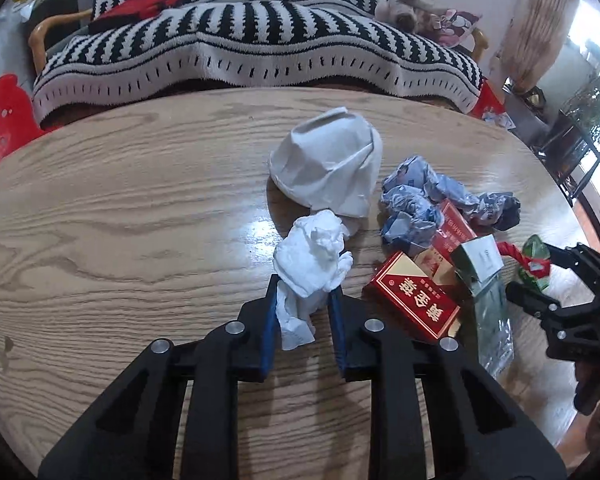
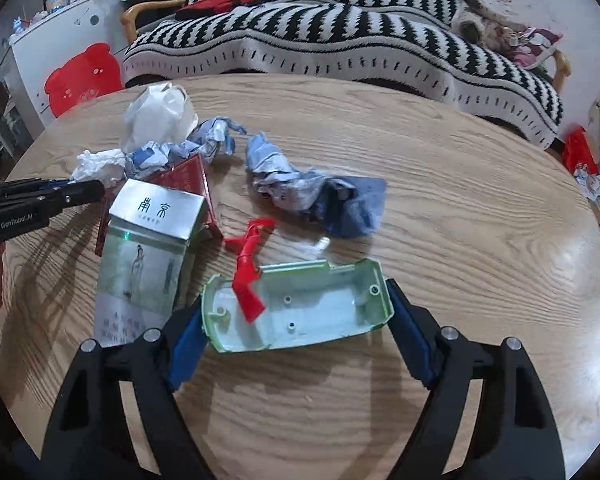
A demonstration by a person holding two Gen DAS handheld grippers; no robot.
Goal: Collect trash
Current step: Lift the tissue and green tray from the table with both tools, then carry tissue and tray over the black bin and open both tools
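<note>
Trash lies in a heap on a round wooden table (image 1: 120,208). My left gripper (image 1: 305,288) is shut on a crumpled white tissue (image 1: 312,256), which stands up between the blue pads. Past it lie a crushed white paper cup (image 1: 328,168), crumpled blue-white wrappers (image 1: 412,204) and a red cigarette box (image 1: 412,304). In the right wrist view my right gripper (image 2: 296,300) is shut on a pale green plastic shell (image 2: 312,312), one pad against each end. A red plastic strip (image 2: 248,276) hangs over the shell's rim. A silver-green cigarette pack (image 2: 152,256) stands just left of it.
A sofa under a black-and-white striped blanket (image 1: 260,48) runs along the table's far side. A red bear-shaped seat (image 2: 80,76) stands at the far left. Another blue wrapper (image 2: 300,188) lies beyond the shell. My left gripper (image 2: 60,194) enters from the left.
</note>
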